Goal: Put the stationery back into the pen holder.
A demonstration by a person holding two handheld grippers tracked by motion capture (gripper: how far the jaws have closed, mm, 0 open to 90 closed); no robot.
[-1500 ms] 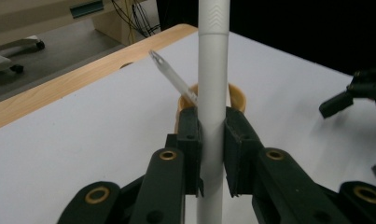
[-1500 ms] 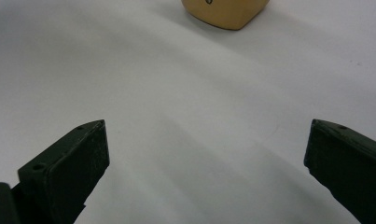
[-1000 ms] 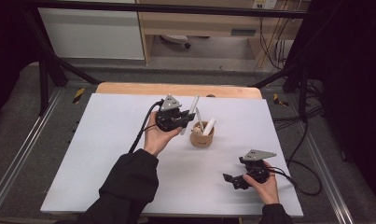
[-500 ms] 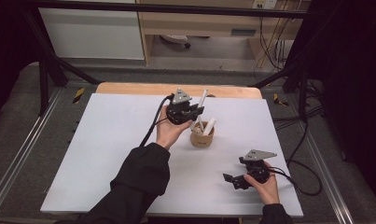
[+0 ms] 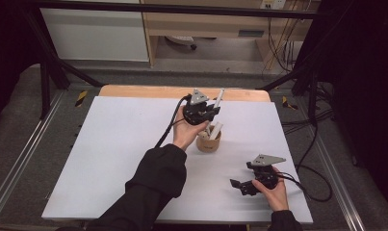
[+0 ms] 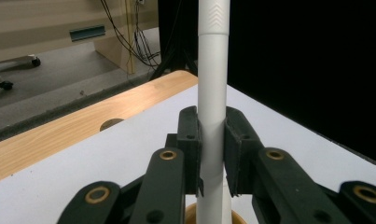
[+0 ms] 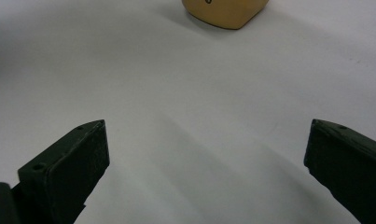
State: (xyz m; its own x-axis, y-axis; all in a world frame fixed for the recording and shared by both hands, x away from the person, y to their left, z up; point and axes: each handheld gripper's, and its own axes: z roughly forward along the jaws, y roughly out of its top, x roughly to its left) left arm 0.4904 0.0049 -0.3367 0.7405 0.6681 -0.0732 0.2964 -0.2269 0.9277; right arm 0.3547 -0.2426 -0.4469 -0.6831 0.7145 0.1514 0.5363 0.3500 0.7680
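My left gripper (image 5: 212,109) is shut on a white marker pen (image 5: 219,97), held upright above a small tan cup (image 5: 208,142) in the middle of the white table (image 5: 114,144). In the left gripper view the two pads clamp the white pen (image 6: 212,93) on both sides, and the cup's rim (image 6: 239,216) shows just below. Another white pen (image 5: 214,130) stands in the cup. My right gripper (image 5: 239,185) rests low near the table's front right, jaws wide apart with bare table between them. The right gripper view has the cup's base (image 7: 225,11) at the top.
A wooden strip (image 5: 148,91) runs along the table's far edge. Black frame bars (image 5: 52,72) and metal rails flank the table. A cable (image 5: 170,127) trails from the left gripper across the table. Wide bare table lies to the left.
My left hand has carried the white pen to the right, from left of the cup to right over it. The right hand has stayed put.
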